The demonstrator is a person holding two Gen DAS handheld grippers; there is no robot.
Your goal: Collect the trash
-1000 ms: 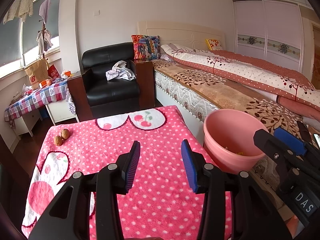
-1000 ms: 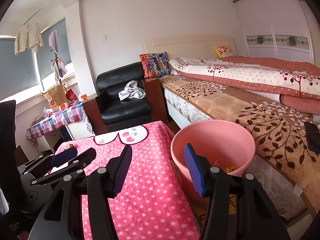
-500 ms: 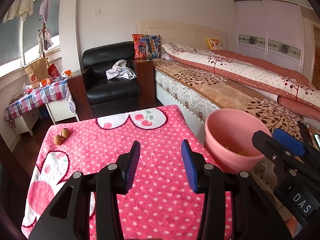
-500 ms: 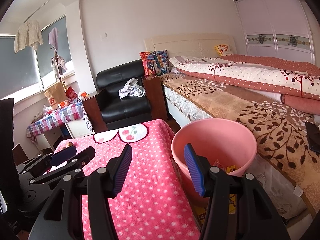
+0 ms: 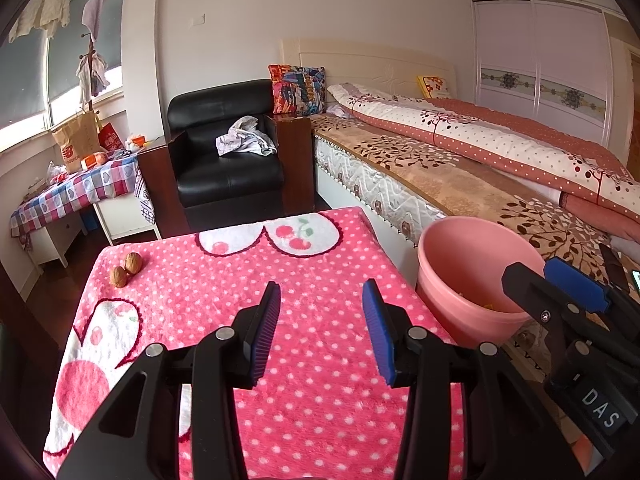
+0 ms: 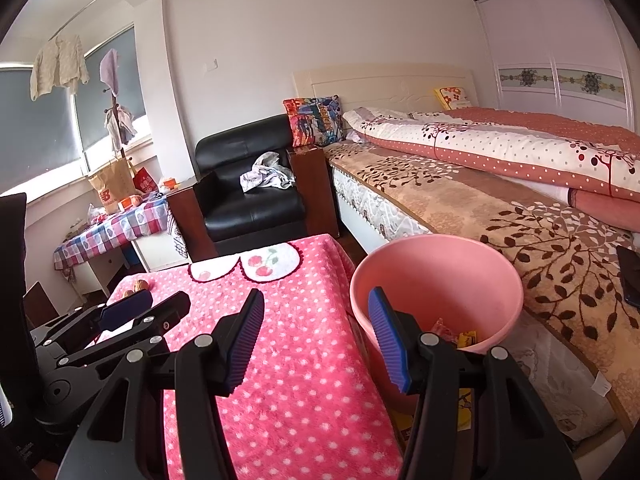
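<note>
Both grippers [image 5: 320, 300] [image 6: 316, 312] gape empty; 2 probable walnuts [image 5: 126, 269] lie far from bucket [image 5: 436, 280].

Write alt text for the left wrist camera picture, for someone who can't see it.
The open, empty left gripper hovers over a pink polka-dot cloth, two walnuts at its far left corner. A pink bucket stands right of it beside a bed, the right gripper near its rim.
</note>
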